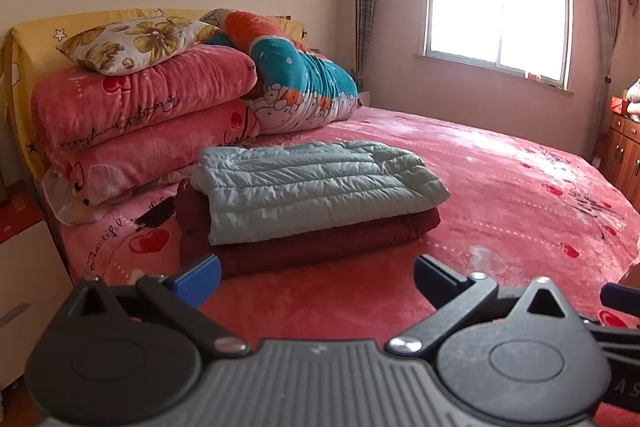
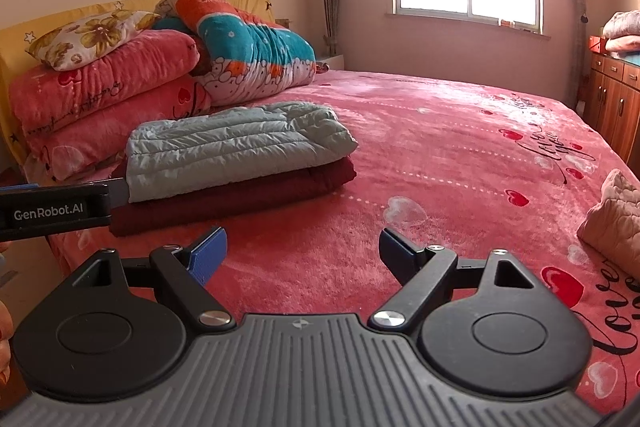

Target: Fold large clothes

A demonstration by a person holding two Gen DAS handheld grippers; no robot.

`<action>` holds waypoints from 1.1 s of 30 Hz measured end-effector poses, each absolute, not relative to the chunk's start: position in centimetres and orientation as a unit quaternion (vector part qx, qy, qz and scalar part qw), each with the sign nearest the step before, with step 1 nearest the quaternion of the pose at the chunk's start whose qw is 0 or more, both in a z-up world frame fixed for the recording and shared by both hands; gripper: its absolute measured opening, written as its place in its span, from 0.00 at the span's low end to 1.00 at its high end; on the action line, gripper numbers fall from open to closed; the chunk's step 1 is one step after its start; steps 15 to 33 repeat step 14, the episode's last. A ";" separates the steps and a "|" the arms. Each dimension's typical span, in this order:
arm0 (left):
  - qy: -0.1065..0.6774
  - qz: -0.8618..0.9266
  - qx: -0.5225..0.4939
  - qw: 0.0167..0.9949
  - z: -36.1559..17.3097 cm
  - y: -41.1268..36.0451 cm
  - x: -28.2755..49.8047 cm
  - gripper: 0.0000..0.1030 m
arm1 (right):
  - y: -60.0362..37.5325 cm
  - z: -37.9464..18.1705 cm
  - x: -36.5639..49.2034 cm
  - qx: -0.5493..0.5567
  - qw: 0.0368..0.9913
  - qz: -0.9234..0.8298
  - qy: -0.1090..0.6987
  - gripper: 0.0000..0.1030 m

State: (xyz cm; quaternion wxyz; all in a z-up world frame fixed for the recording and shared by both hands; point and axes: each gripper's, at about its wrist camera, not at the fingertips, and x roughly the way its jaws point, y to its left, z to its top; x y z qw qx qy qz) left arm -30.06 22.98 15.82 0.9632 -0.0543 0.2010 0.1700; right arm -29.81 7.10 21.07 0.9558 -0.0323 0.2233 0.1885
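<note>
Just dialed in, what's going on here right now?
Nothing is being held. Both the left gripper and the right gripper hang open above the pink bedspread. Two folded garments are stacked ahead of them: a light grey quilted jacket on top of a dark red garment. A beige quilted piece lies unfolded at the right edge of the bed.

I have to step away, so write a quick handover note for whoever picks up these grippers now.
Left gripper: open, empty, above the bedspread.
Right gripper: open, empty, beside it.
Done: pale green quilted jacket lies folded on the folded dark red garment, stacked near the pillows.
Left: a beige quilted item sits unfolded at the bed's right edge; probably next.
</note>
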 end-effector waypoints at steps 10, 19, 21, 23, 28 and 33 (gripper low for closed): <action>0.213 0.134 -0.061 0.966 14.6 22.0 -28.5 0.99 | 6.3 20.1 -28.1 -0.010 0.957 0.171 0.234 1.00; 0.213 0.124 -0.045 0.968 14.3 20.7 -27.2 0.99 | 5.0 19.3 -27.2 0.005 0.961 0.151 0.232 1.00; 0.213 0.124 -0.045 0.968 14.3 20.7 -27.2 0.99 | 5.0 19.3 -27.2 0.005 0.961 0.151 0.232 1.00; 0.213 0.124 -0.045 0.968 14.3 20.7 -27.2 0.99 | 5.0 19.3 -27.2 0.005 0.961 0.151 0.232 1.00; 0.213 0.124 -0.045 0.968 14.3 20.7 -27.2 0.99 | 5.0 19.3 -27.2 0.005 0.961 0.151 0.232 1.00; 0.213 0.124 -0.045 0.968 14.3 20.7 -27.2 0.99 | 5.0 19.3 -27.2 0.005 0.961 0.151 0.232 1.00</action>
